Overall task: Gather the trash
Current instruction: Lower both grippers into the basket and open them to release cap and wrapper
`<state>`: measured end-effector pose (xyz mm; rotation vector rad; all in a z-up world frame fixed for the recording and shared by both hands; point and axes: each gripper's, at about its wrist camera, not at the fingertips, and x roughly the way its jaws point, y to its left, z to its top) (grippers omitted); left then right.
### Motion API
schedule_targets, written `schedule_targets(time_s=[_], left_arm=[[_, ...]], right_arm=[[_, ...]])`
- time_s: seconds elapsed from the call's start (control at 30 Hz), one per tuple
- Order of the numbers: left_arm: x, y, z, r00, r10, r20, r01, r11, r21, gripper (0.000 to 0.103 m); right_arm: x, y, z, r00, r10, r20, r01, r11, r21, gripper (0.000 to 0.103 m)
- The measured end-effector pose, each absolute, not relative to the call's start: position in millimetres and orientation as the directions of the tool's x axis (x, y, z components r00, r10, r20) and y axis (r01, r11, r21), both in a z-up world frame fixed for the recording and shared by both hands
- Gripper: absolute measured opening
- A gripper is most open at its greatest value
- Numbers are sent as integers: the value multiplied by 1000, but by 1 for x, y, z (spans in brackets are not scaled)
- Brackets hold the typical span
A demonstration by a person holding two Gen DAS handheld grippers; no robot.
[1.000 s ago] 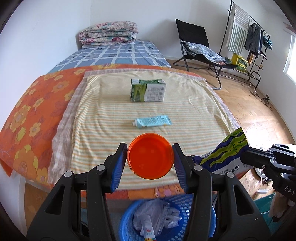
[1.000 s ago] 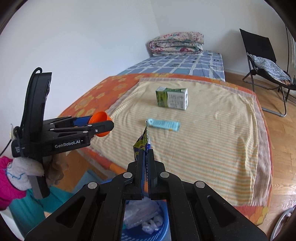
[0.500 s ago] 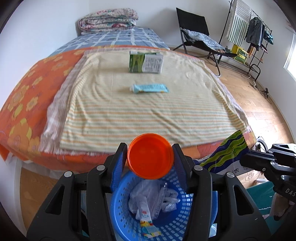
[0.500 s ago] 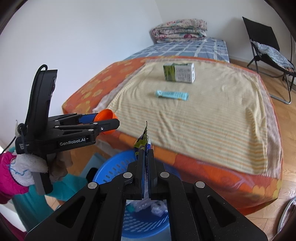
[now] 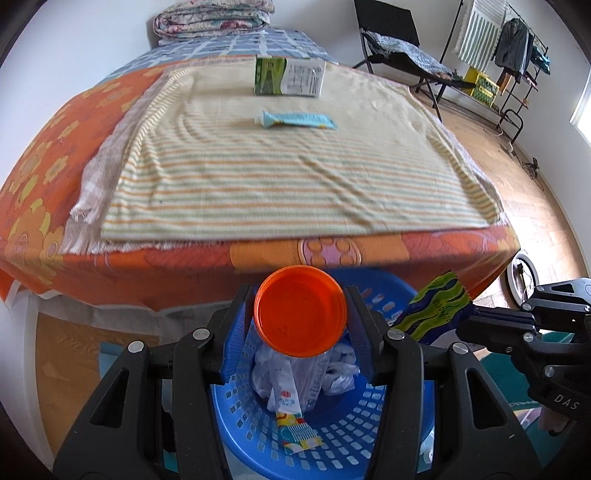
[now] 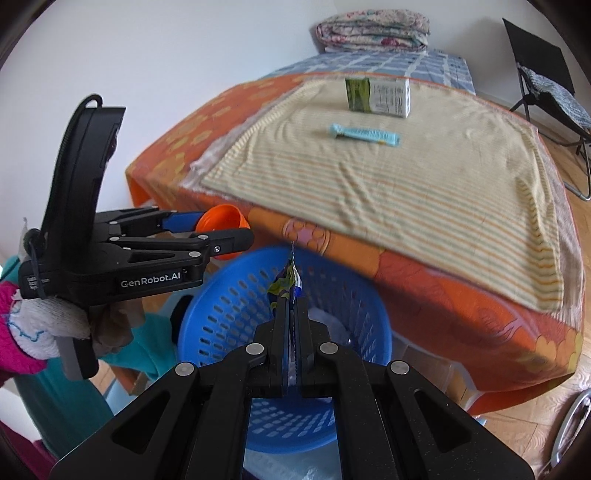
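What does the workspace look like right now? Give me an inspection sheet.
Surface: bed with orange floral sheet, striped cloth on top.
Job's things: orange cup and snack wrapper over the blue basket, which holds trash; carton and tube lie on the cloth.
Clutter: folded quilt at the far end.
Grippers: left gripper shut on the cup; right gripper shut on the wrapper.
Cables: one on the floor by the clothes rack.
Surroundings: folding chair, wooden floor.
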<state>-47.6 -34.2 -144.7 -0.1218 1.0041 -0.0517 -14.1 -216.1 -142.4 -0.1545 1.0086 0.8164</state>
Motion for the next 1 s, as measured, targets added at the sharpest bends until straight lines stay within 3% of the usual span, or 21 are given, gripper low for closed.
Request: schedule_targets(time_s=[0.6,0.67,0.73,1.0], left_arm=[[-51,-38,-164,476,-112,-872,-16,991,-136,51],[-51,-38,-165,474,-113,-873,-15,990,-137,62],[-53,-38,-164,483,-108,-869,-19,991,-134,65],[-52,-36,-165,474,-103,-874,-29,991,-132,67]], right_arm=[[-9,-216,-169,209,472,-856,-625,738,255,1],[-8,-217,-171,200,467,-861,-616,744,260,1],[-6,-217,-173,190,459,-868,-604,752,265,2],[-3,-219,-177,180,438,-881,-579,771,265,5]])
